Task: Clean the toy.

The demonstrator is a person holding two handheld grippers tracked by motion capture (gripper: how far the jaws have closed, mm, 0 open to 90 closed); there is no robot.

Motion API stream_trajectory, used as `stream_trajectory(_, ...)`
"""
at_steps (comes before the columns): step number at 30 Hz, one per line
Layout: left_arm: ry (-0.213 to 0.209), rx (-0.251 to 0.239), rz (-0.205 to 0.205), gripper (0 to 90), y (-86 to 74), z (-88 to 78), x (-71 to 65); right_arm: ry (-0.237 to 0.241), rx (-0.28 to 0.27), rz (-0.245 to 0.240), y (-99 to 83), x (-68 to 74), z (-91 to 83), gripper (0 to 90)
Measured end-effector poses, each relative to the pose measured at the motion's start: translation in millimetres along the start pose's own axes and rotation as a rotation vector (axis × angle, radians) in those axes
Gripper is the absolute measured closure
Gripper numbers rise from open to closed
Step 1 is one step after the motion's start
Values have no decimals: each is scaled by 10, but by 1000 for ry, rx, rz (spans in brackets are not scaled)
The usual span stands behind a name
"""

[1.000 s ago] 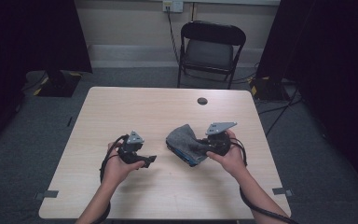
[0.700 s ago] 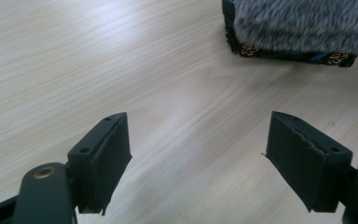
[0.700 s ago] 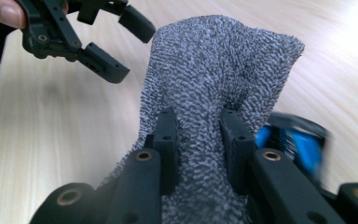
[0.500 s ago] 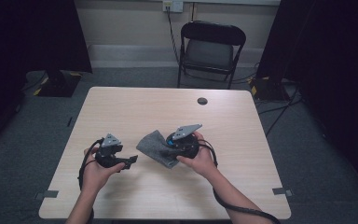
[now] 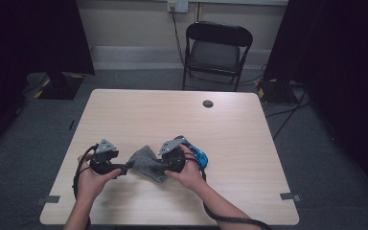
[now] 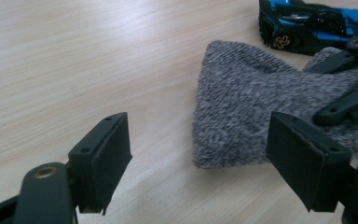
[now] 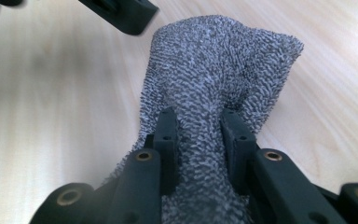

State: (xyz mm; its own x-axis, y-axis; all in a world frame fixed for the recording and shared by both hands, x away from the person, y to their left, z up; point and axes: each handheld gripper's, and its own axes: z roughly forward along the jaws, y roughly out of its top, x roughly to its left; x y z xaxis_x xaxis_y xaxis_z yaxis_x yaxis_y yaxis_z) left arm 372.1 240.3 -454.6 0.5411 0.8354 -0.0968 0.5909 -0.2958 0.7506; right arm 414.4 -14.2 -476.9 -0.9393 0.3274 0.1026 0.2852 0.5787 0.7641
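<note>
The right claw [image 7: 198, 135] is clenched on a grey knitted cloth [image 7: 219, 70]; in the right gripper view the two black jaws pinch a bunched fold of it, and the rest of the cloth spreads away from the jaws and lies on the light wooden surface [image 7: 51, 93]; the part of the cloth below the jaws is cut off by the bottom edge of this view. In the high view the cloth [image 5: 146, 162] lies at the near middle of the surface [image 5: 172, 115], between the two hands; the right claw [image 5: 165, 165] is mostly covered by the right hand [image 5: 189, 170], so the grip is hard to make out there. The left claw [image 6: 209, 154] is released; its jaws stand wide apart with the bare surface and a corner of the cloth [image 6: 242, 107] between them, and the pads do not press on anything; whether the right jaw touches the cloth edge I cannot tell. In the high view the left claw [image 5: 124, 167] is just left of the cloth, held by the left hand [image 5: 91, 179]. A blue and black toy car [image 6: 307, 23] stands just behind the cloth in the left gripper view, its right end hidden by the other claw's arms; in the high view the car [image 5: 199, 154] peeks out at the right of the right hand, mostly hidden. A small dark round thing [image 5: 208, 103] sits at the far side of the surface; what it is I cannot tell; a folding chair [image 5: 215, 50] stands beyond.
</note>
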Motion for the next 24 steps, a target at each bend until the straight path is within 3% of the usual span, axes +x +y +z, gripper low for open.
stream_trajectory(9,-21,36,19,232,-2,99,-93,-77,-10,78,-77,-99,87,674)
stream_trajectory(13,-46,52,32,251,5,143,-133,-95,-12,85,-74,-115,59,521)
stream_trajectory(16,-65,54,30,268,15,165,-170,-107,-15,74,-75,-125,-32,433)
stream_trajectory(20,-81,71,24,299,9,207,-222,-126,-51,60,-84,-158,-244,431)
stream_trajectory(22,-89,84,33,307,12,228,-247,-144,-73,87,-107,-212,-342,452)
stream_trajectory(24,-101,91,30,306,22,242,-271,-159,-59,86,-140,-268,-398,460)
